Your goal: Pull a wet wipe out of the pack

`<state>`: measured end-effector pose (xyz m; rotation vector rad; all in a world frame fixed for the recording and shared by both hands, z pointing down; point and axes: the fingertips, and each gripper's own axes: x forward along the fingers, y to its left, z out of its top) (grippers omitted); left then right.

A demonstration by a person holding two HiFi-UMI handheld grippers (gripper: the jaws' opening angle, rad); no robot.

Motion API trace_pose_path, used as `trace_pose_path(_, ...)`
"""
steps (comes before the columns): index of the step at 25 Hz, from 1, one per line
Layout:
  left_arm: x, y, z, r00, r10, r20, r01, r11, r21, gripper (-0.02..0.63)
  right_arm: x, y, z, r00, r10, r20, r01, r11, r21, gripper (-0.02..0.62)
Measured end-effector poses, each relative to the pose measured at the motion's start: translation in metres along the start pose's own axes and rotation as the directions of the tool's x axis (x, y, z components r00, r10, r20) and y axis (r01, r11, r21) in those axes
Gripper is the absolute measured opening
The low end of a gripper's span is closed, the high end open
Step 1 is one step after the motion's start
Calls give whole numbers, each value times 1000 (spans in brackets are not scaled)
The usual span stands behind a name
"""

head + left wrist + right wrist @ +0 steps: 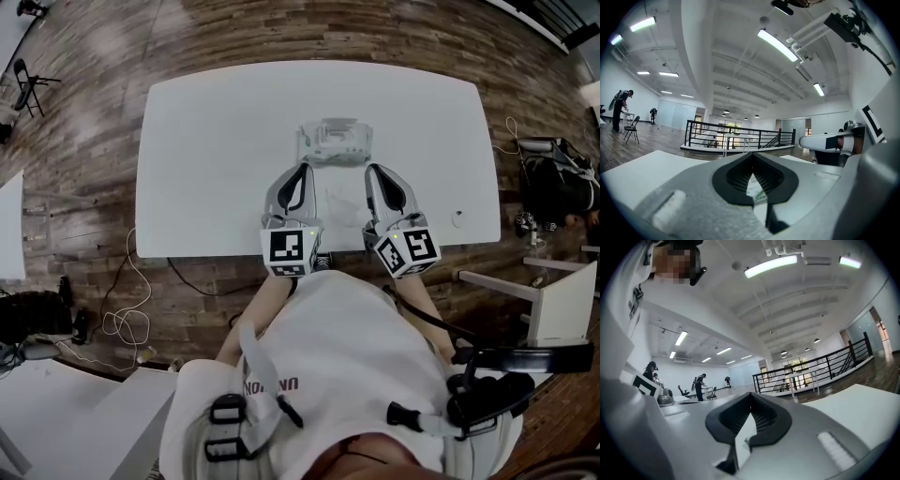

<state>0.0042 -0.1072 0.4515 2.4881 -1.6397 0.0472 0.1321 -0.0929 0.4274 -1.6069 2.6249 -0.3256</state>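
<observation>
The letters "UNION" being shown on the person's white shirt (328,347), well behind the left gripper (304,169) fingers, green print on the pack (757,191) being glimpsed between those fingers, too small to be read.
</observation>
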Motion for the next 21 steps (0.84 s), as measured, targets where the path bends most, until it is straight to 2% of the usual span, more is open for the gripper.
trace_pose_path(3, 1, -11, 5, 999, -30, 13, 30, 999, 12, 2, 4, -1, -7, 999, -53, 8, 53, 999, 6, 6)
trace_pose_path(7, 1, -17, 7, 999, -49, 16, 48, 998, 28, 2, 5, -2, -19, 995, -88, -43, 87, 996, -19, 5)
trace_pose_path(21, 5, -11, 5, 999, -43, 6, 43, 999, 28, 2, 13, -2, -23, 993, -92, -77, 88, 995, -54, 5)
